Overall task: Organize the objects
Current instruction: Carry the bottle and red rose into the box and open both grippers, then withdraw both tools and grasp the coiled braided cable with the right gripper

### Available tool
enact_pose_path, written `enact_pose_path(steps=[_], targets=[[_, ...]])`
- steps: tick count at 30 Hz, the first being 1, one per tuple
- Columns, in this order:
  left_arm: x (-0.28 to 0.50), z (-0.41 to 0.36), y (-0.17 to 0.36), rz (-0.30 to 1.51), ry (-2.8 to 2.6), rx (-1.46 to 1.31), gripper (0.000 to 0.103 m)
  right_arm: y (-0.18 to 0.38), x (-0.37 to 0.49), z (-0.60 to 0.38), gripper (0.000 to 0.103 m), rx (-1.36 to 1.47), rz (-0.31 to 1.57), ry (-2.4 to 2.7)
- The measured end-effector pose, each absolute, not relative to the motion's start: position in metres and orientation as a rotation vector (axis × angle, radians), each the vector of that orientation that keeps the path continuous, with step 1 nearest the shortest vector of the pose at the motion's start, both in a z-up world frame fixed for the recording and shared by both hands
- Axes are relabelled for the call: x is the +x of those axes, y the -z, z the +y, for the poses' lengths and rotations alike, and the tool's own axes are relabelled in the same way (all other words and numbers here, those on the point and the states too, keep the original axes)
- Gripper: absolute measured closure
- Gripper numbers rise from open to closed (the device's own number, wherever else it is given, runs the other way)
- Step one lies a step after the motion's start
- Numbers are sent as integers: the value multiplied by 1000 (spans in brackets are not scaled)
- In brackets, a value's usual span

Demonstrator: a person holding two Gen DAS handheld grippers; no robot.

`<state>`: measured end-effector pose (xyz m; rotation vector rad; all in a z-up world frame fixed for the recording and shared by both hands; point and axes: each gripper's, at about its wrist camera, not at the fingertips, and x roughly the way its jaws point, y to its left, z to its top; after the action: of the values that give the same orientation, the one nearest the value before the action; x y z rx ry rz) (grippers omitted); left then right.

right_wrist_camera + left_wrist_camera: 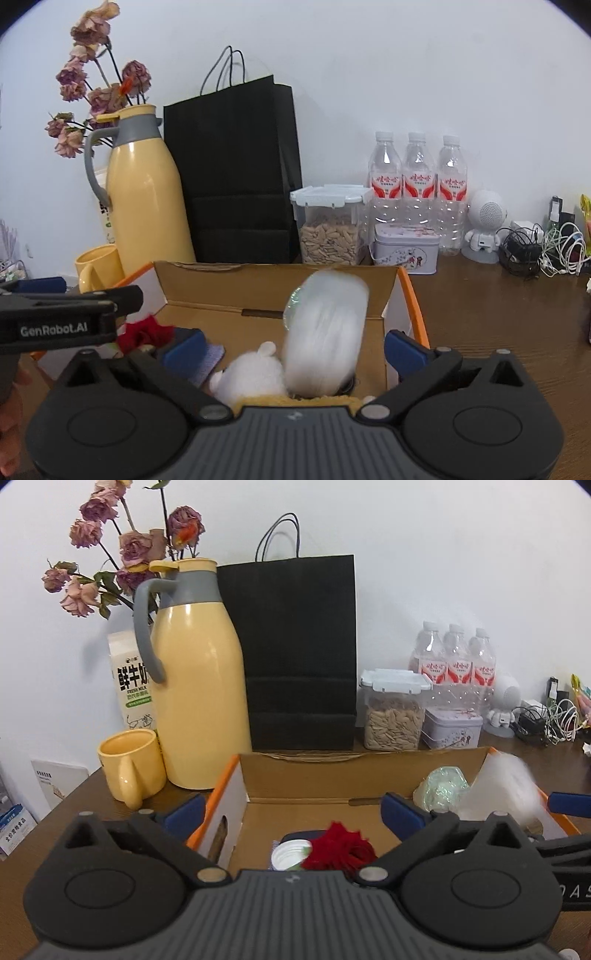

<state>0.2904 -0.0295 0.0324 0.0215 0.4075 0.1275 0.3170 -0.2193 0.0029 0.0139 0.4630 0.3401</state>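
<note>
Both grippers gape wide over the cardboard box (207, 288), holding nothing.
Left gripper (291, 812) sits above a red flower (341, 847); at the right gripper's (295, 349) twelve o'clock, a blurred clear container (325, 332).

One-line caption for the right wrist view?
Open right gripper above a cardboard box, a blurred translucent object between its jaws.

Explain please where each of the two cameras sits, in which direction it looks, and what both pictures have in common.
Left wrist view: sits on the left gripper, looking forward over the cardboard box toward the wall; its open blue-tipped fingers show, and the right gripper enters at right.
Right wrist view: sits on the right gripper, facing the same way above a blurred clear object and white plush toy; the left gripper enters at left.
Shared: box, yellow thermos, black paper bag, water bottles, red fabric flower.
</note>
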Motion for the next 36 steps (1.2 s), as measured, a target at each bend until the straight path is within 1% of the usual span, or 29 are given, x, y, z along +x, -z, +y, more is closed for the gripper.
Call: enact_pose_path(steps=[10,17,22,29,36], targets=[[280,-29,-43,389,-116,13,0,-14,306,-220,0,5,453,-336],[247,-27,-59,345,-96,8,0,-29,279,-220,0,-37,425,-344],[222,-23,-67,348,-89,20,0,-35,251,-226,0,-52,421,-347],[185,-11,-69,368,-88,30,0,-32,214,-243,0,-74,454,-329],[155,0,-61,401,-89,38,0,-17,183,-264,0,-90,510,-310]])
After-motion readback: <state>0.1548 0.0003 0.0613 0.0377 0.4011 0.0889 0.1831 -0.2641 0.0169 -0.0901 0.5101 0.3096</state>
